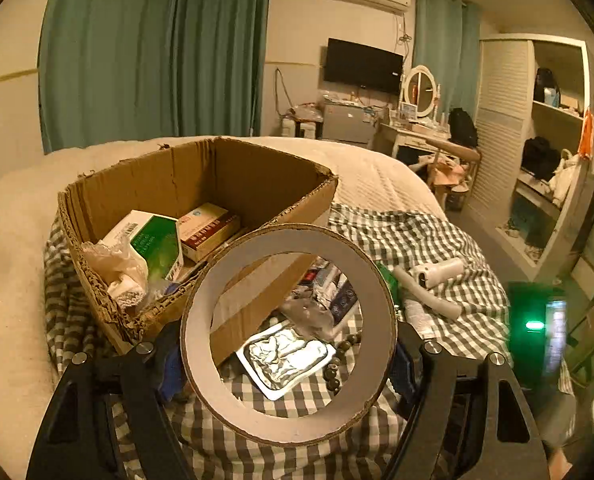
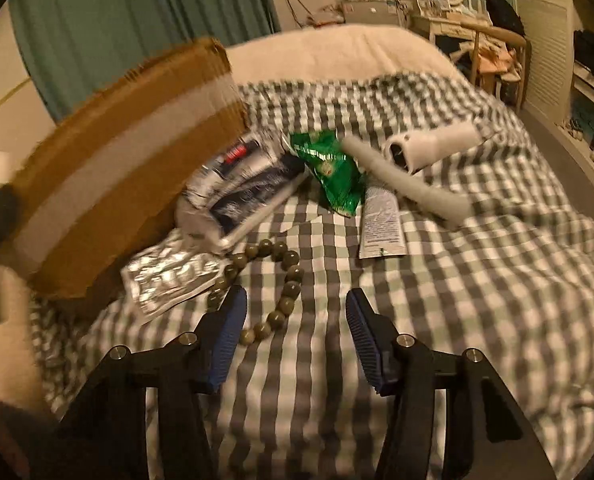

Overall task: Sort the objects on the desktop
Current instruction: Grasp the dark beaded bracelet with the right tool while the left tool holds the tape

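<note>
The left hand-held gripper [image 1: 289, 360] is clamped on a tape roll [image 1: 289, 336] held just beside the cardboard box [image 1: 201, 176]; it should clear the rim before letting go. The right hand-held gripper [image 2: 295, 336], jaws apart, hangs over the bead bracelet [image 2: 275, 280] on the bed [image 2: 457, 280].

A grey cardboard tape ring [image 1: 289, 334] stands on edge, face-on, at 6 o'clock in the left wrist view. Behind it, at 10 o'clock, the open cardboard box [image 1: 257, 172] holds a green-and-white carton [image 1: 153, 240] and a red-and-cream box [image 1: 207, 230]. A bead bracelet [image 2: 275, 280], foil packet [image 2: 169, 278], green wrapper [image 2: 329, 168] and white tube [image 2: 381, 222] lie on the checked bedcover [image 2: 477, 280].
</note>
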Available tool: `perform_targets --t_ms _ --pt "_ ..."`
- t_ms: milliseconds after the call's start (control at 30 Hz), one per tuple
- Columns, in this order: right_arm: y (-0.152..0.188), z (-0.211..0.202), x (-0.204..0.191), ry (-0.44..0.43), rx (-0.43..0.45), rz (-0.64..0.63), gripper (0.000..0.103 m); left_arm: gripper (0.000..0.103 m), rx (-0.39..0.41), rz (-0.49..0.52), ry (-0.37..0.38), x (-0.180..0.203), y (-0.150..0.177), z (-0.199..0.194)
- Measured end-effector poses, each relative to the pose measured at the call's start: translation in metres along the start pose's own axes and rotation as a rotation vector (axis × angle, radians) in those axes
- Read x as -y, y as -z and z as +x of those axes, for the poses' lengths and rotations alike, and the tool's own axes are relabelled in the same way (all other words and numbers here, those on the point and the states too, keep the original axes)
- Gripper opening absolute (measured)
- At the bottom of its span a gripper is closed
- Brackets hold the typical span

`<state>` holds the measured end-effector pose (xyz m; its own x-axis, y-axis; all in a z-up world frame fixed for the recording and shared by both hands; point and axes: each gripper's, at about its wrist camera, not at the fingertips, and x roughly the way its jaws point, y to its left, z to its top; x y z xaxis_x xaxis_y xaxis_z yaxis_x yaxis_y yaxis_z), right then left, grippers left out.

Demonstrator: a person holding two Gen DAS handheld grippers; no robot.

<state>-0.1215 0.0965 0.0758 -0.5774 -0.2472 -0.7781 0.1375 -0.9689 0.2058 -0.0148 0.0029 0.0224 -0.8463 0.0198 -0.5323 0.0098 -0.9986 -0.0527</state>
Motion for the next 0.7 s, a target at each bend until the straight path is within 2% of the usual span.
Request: perform_targets --t_ms 67,100,167,200,333,467,567,700 --pt "0.0 0.019 0.0 0.011 -0.037 0.008 0.042 0.08 0.02 0.032 -0.002 0.003 -0.001 -0.001" --pt "0.0 0.026 -0.001 0.014 -0.052 0.009 0.033 0.08 0.035 0.028 0.002 0.002 -0.002 -0.003" --pt "0.001 0.033 -0.005 0.032 -0.05 -0.02 0.022 0.08 0.035 0.015 0.014 0.002 -0.001 -0.002" --pt "0.002 0.034 -0.006 0.029 -0.05 -0.032 0.013 0.08 0.028 0.006 0.017 0.001 0.0 0.0" --pt "0.003 0.017 -0.005 0.009 -0.034 -0.045 0.011 0.08 -0.031 -0.053 0.037 -0.006 0.004 0.016" --pt "-0.005 -0.023 -0.001 -0.009 0.036 -0.045 0.011 0.08 -0.042 -0.073 0.05 -0.006 0.006 0.017" --pt "-0.016 -0.05 -0.006 0.023 0.074 -0.091 0.011 0.08 -0.038 -0.08 0.053 -0.006 0.006 0.016" --pt "-0.028 -0.076 -0.006 0.059 0.073 -0.131 0.011 0.08 -0.043 -0.092 0.067 -0.006 0.005 0.014"
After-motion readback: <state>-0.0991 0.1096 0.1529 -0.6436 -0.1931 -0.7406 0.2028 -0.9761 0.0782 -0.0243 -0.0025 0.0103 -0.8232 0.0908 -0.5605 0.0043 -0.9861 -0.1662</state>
